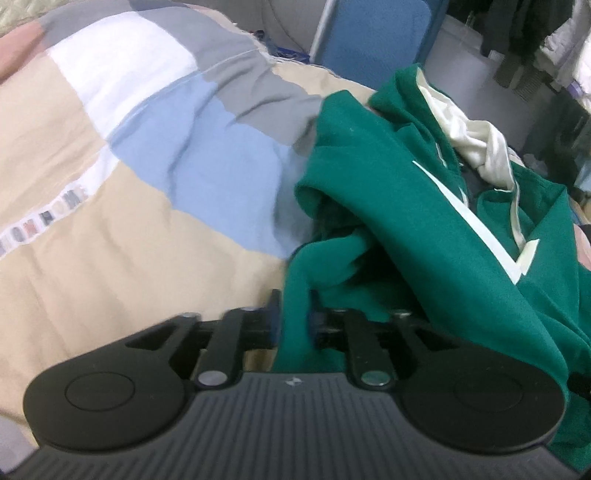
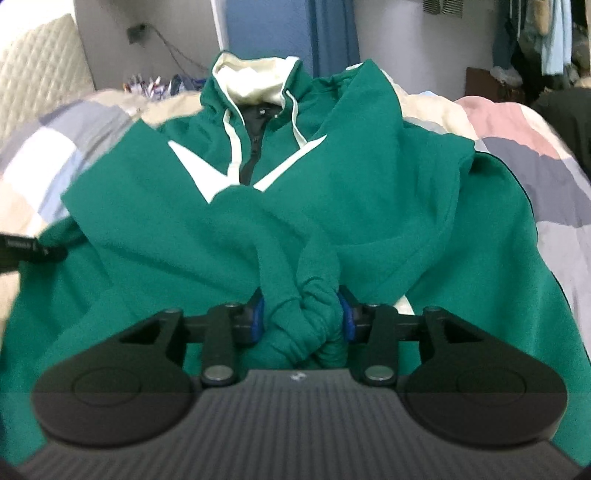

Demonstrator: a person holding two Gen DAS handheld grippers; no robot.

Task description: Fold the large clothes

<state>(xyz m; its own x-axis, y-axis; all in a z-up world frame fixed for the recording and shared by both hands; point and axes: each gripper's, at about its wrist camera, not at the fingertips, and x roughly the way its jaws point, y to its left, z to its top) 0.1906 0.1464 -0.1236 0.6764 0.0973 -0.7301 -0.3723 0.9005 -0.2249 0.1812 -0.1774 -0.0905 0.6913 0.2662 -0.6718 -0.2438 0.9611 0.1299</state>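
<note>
A green hoodie (image 2: 388, 192) with white chevron stripes, a cream-lined hood (image 2: 255, 81) and a dark zip lies face up on the bed. My right gripper (image 2: 301, 317) is shut on a bunched fold of green cloth at the hoodie's near middle. My left gripper (image 1: 295, 314) is shut on a strip of the hoodie's green cloth (image 1: 388, 229) at its left side. The left gripper's dark body shows at the left edge of the right wrist view (image 2: 26, 251).
The hoodie rests on a patchwork quilt (image 1: 110, 166) of beige, blue, white, grey and pink panels. A quilted headboard (image 2: 33, 81), a blue panel (image 2: 266, 29) and hanging clothes (image 2: 546, 37) stand behind the bed.
</note>
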